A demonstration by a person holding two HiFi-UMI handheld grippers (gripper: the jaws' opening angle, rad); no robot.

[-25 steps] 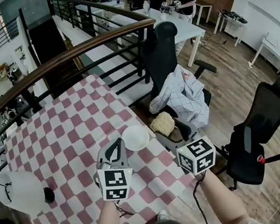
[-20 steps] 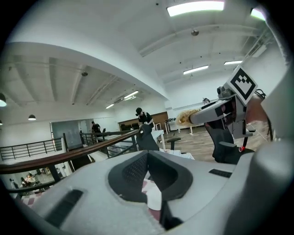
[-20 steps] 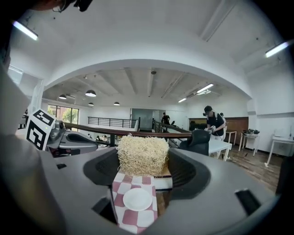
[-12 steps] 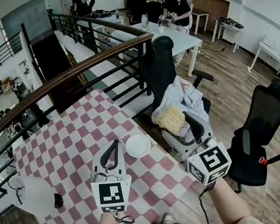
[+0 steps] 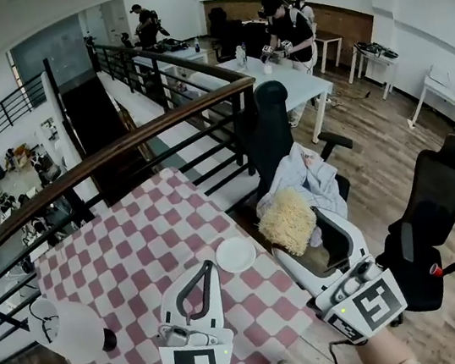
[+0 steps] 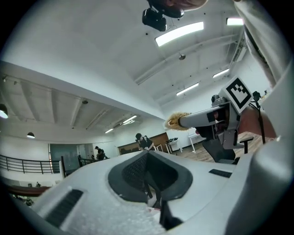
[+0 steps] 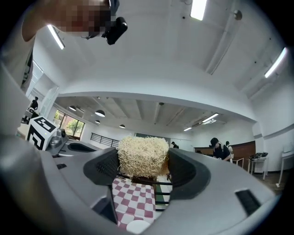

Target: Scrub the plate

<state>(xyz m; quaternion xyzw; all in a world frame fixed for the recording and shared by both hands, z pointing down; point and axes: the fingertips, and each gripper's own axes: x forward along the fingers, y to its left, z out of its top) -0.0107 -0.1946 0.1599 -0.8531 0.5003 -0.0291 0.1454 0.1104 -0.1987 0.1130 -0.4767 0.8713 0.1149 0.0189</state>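
Plate (image 5: 235, 253), white and round, lies on the red-and-white checked table (image 5: 126, 244) near its right edge, just beyond the tips of the left gripper (image 5: 208, 267), whose jaws meet at their tips with nothing between them. The right gripper (image 7: 143, 170) is clamped on a pale yellow fibrous scrubber (image 5: 287, 220). It holds the scrubber to the right of the plate and apart from it, past the table's edge, seen against a black office chair (image 5: 274, 126) draped with a light garment (image 5: 317, 180).
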